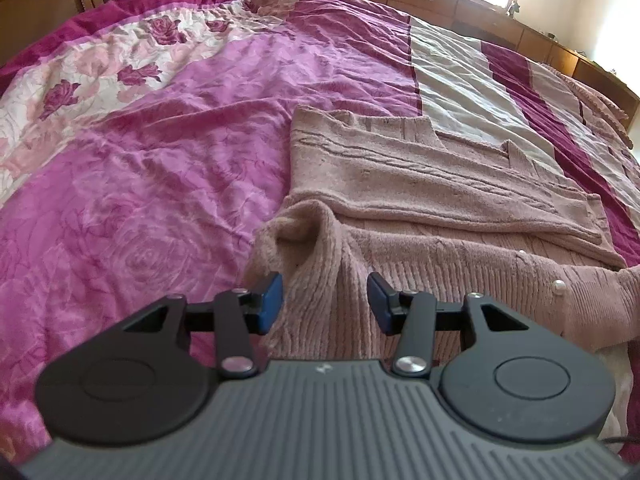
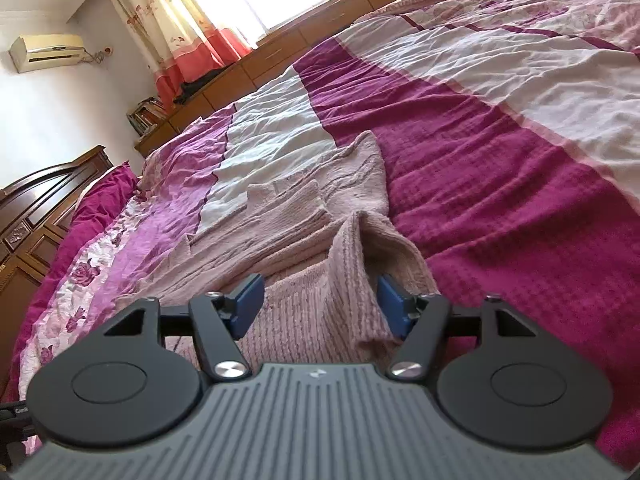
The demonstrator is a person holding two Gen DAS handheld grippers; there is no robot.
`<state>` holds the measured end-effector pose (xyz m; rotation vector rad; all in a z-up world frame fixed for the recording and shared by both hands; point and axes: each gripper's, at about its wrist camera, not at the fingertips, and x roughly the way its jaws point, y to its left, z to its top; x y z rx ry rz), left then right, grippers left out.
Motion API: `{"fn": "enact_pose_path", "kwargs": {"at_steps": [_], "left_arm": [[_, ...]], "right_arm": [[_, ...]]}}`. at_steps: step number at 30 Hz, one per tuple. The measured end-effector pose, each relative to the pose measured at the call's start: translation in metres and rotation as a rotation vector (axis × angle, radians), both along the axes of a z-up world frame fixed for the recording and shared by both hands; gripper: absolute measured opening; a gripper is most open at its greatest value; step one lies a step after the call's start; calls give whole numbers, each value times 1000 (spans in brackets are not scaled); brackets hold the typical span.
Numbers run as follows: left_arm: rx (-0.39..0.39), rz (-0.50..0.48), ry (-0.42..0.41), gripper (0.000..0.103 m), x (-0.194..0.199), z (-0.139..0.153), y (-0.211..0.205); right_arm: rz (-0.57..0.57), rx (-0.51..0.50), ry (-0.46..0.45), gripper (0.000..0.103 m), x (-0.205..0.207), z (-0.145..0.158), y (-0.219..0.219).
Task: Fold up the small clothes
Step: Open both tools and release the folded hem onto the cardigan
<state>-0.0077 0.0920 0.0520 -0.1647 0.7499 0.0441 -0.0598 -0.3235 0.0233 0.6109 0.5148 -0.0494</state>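
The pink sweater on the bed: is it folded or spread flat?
Partly folded: the sweater has one layer doubled across its body, and a raised ridge stands near each corner.

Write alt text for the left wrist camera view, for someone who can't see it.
An open left gripper hangs over the ribbed edge of a partly folded pink knit sweater, its blue pads clear of the fabric. The sweater lies on a bed with a magenta, floral and white bedspread.

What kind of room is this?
Most likely a bedroom. A big bed with a pink and magenta bedspread fills the view, a carved wooden headboard stands behind it, and a curtained window lets in daylight.
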Motion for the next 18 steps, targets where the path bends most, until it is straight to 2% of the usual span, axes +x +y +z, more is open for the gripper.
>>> {"fn": "enact_pose_path", "kwargs": {"at_steps": [18], "left_arm": [[22,-30,35,49,-18,2,-7]], "right_arm": [[22,29,41,71,-27,9,-5]]}}
